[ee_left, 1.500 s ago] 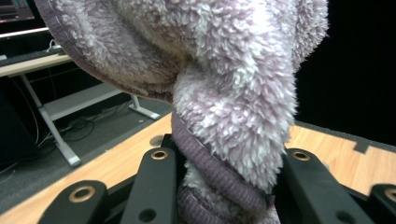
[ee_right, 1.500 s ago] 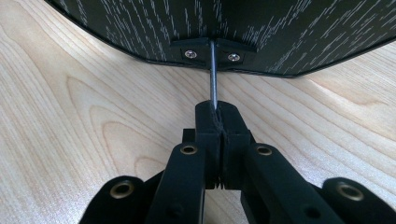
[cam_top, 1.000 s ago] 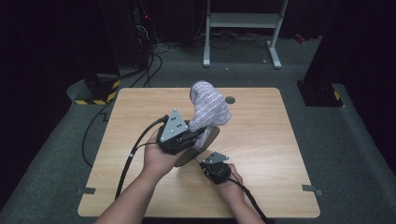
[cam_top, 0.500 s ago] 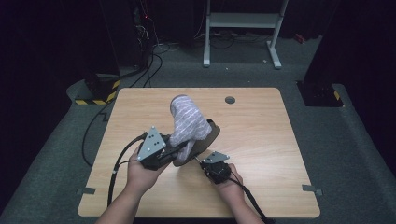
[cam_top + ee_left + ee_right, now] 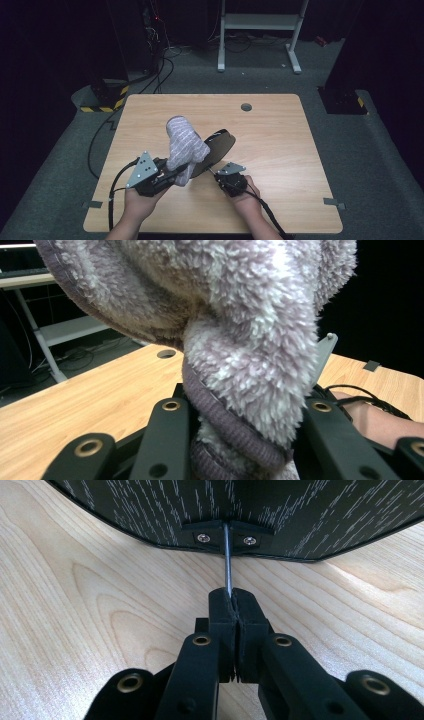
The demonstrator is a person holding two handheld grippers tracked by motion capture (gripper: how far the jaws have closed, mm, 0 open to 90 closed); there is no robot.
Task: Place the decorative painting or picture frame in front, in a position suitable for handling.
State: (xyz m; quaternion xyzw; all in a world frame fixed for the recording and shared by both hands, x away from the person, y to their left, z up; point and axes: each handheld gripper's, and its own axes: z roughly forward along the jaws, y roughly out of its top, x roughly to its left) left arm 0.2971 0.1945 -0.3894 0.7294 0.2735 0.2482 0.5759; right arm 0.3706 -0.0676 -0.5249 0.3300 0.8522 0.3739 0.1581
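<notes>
Fuzzy lilac sock (image 5: 183,145) pinched at its cuff by the left gripper (image 5: 170,176) sits just left of the dark board (image 5: 216,152), whose thin metal rod (image 5: 228,560) the right gripper (image 5: 220,175) clamps from below.

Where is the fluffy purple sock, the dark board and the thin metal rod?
fluffy pale purple sock (image 5: 182,142), high view, its striped middle.
dark flat speckled board (image 5: 220,145), high view, its bare top face.
thin metal rod (image 5: 227,562), right gripper view, mid shaft.

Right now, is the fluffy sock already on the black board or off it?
Partly on: the fluffy sock covers one end of the black board; the far end is bare.
</notes>
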